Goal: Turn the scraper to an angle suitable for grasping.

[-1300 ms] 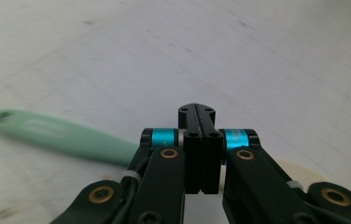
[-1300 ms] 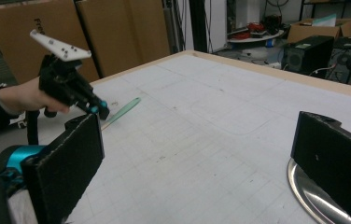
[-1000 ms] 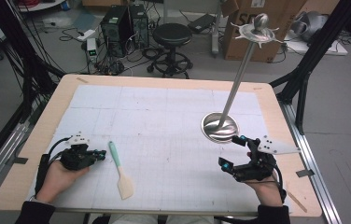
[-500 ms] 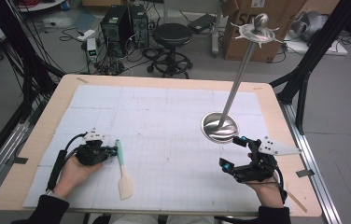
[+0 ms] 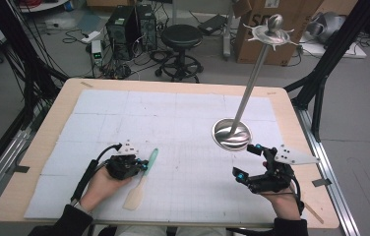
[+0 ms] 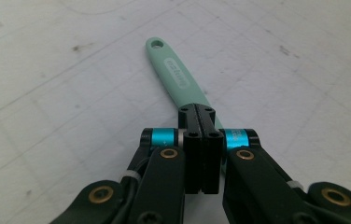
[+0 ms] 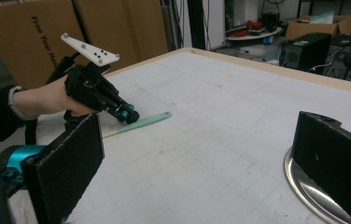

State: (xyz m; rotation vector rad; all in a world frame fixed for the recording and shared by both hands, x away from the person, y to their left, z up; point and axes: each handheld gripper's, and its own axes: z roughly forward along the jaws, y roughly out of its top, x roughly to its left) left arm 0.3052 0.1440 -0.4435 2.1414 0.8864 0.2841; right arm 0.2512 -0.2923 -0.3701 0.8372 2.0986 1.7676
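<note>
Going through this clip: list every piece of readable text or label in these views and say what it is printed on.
"Free Your Han": black print, cut off by the frame edge, on the cardboard box behind the table, right gripper view.
Large dark letters on the cardboard box in the high view: partly hidden, not readable.
Embossed brand on the mint spatula handle: too blurred to read.
Blue jaw collar: tiny marking, unreadable.
</note>
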